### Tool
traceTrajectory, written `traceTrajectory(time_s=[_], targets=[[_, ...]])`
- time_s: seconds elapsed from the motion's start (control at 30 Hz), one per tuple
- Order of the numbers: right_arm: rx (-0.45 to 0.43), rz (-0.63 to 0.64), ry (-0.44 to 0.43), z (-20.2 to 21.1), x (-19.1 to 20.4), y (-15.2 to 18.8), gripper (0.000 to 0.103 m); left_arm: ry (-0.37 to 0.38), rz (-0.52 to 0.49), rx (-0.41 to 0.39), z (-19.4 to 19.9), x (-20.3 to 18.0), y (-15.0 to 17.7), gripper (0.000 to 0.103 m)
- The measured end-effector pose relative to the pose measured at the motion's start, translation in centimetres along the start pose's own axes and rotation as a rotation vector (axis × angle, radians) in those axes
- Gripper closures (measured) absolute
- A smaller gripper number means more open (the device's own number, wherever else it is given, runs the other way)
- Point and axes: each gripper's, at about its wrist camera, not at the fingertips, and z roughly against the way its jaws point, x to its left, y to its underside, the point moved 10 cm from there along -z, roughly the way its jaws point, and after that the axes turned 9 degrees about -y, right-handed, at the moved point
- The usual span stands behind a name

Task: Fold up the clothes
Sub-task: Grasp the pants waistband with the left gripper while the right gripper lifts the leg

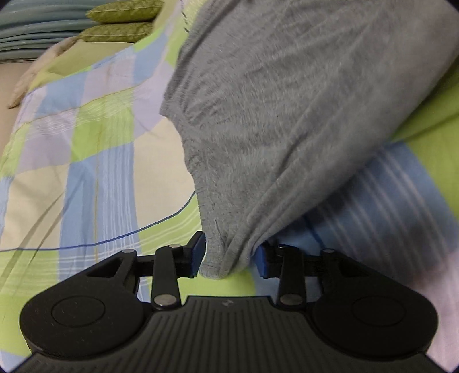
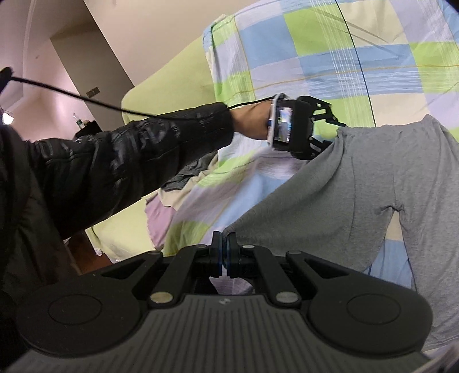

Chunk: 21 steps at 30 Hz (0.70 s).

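Observation:
Grey trousers (image 2: 358, 183) lie spread on the checked bedspread (image 2: 330, 57), with the crotch seam showing at the right. In the right wrist view my right gripper (image 2: 224, 252) has its blue pads shut on the near corner of the waist edge. That edge runs up to my left gripper (image 2: 334, 134), held by a hand at the far corner. In the left wrist view a bunched corner of the grey trousers (image 1: 272, 114) fills the gap between the blue pads of my left gripper (image 1: 229, 258). The pads press on it from both sides, and the cloth rises away to the upper right.
Two green pillows (image 1: 123, 14) lie at the head of the bed (image 1: 94, 149). A person's black sleeve (image 2: 129, 160) and a thin cable (image 2: 71, 93) cross the left of the right wrist view. A dark garment (image 2: 186, 178) lies crumpled under the sleeve.

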Motion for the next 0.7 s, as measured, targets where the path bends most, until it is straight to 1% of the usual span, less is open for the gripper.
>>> traceTrajectory(time_s=[0.03, 0.1, 0.17, 0.3, 0.37, 0.43, 0.47, 0.5, 0.6, 0.67, 0.7], targets=[[-0.005, 0.003, -0.001, 0.2, 0.0, 0.0, 0.102, 0.018, -0.011, 0.018, -0.3, -0.1, 0.1, 0.1], [-0.015, 0.005, 0.006, 0.7, -0.2, 0.1, 0.102, 0.046, -0.028, 0.047, -0.6, -0.4, 0.5, 0.101], [-0.019, 0.0, 0.015, 1.1, -0.5, 0.3, 0.102, 0.063, -0.017, 0.064, -0.1, -0.1, 0.8, 0.102], [-0.045, -0.036, 0.024, 3.0, -1.4, 1.1, 0.102, 0.054, 0.004, 0.068, 2.1, 2.5, 0.5, 0.102], [-0.078, -0.06, 0.033, 4.7, -2.0, 1.2, 0.102, 0.046, -0.008, 0.078, 3.0, 4.8, -0.5, 0.102], [-0.126, -0.082, 0.067, 6.6, -2.8, 1.2, 0.102, 0.043, -0.01, 0.084, 3.3, 6.4, -1.6, 0.102], [-0.151, -0.094, 0.09, 7.7, -3.4, 1.2, 0.102, 0.042, -0.011, 0.084, 3.1, 7.7, -2.6, 0.102], [-0.194, -0.118, 0.131, 9.5, -4.5, 1.5, 0.102, 0.04, -0.016, 0.083, 2.9, 8.3, -3.3, 0.102], [-0.263, -0.179, 0.228, 12.8, -7.4, 3.0, 0.102, 0.043, -0.048, 0.084, 1.2, 9.5, -6.3, 0.102], [-0.283, -0.209, 0.278, 14.0, -9.0, 4.1, 0.102, 0.052, -0.063, 0.078, -0.1, 9.8, -8.4, 0.102], [-0.307, -0.257, 0.304, 15.0, -10.7, 5.2, 0.102, 0.055, -0.071, 0.077, -0.6, 9.8, -9.2, 0.102]])
